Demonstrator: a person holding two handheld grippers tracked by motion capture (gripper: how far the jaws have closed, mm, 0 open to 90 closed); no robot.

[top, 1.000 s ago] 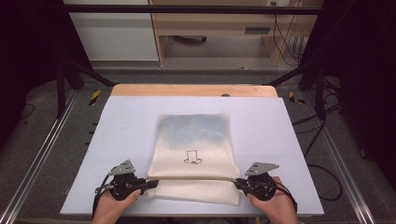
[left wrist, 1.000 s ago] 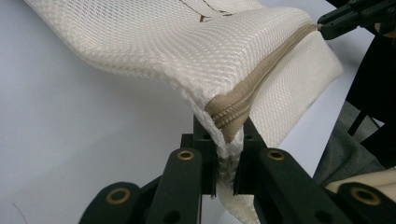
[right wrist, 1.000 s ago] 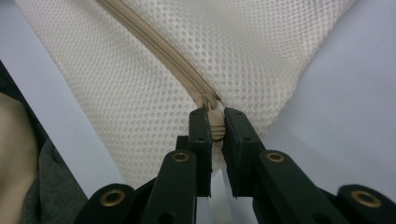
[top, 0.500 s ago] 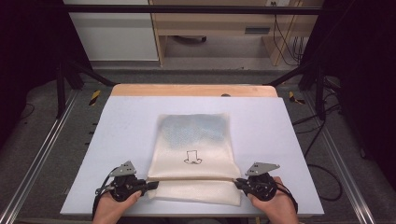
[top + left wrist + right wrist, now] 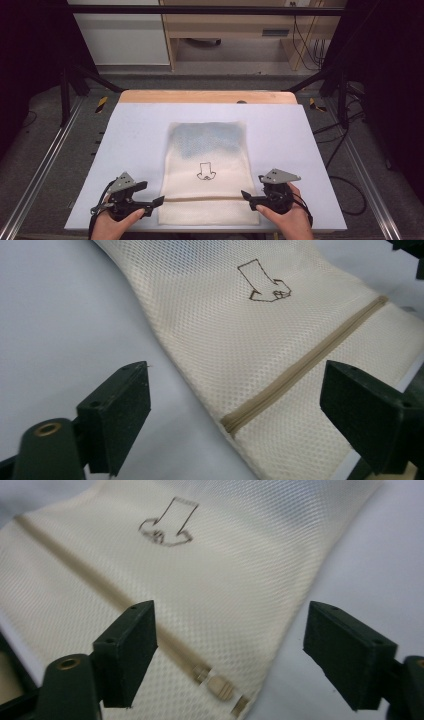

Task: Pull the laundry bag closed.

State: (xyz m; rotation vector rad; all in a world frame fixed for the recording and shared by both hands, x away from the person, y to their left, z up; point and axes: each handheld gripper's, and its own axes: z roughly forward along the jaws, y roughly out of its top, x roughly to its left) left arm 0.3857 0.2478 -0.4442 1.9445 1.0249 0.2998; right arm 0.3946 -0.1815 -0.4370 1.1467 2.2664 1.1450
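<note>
My desk (image 5: 125, 130) has a pale bluish-white top with a strip of bare wood (image 5: 205, 96) along its far edge, and grey floor (image 5: 45, 135) runs down both sides (with metal rails (image 5: 42, 170) laid along it). Beyond stand a white cabinet (image 5: 120, 32) and a light wooden shelf unit (image 5: 235, 30), cables (image 5: 302, 35) hanging at its right, with dark drapes (image 5: 390, 75) closing in either side.
</note>
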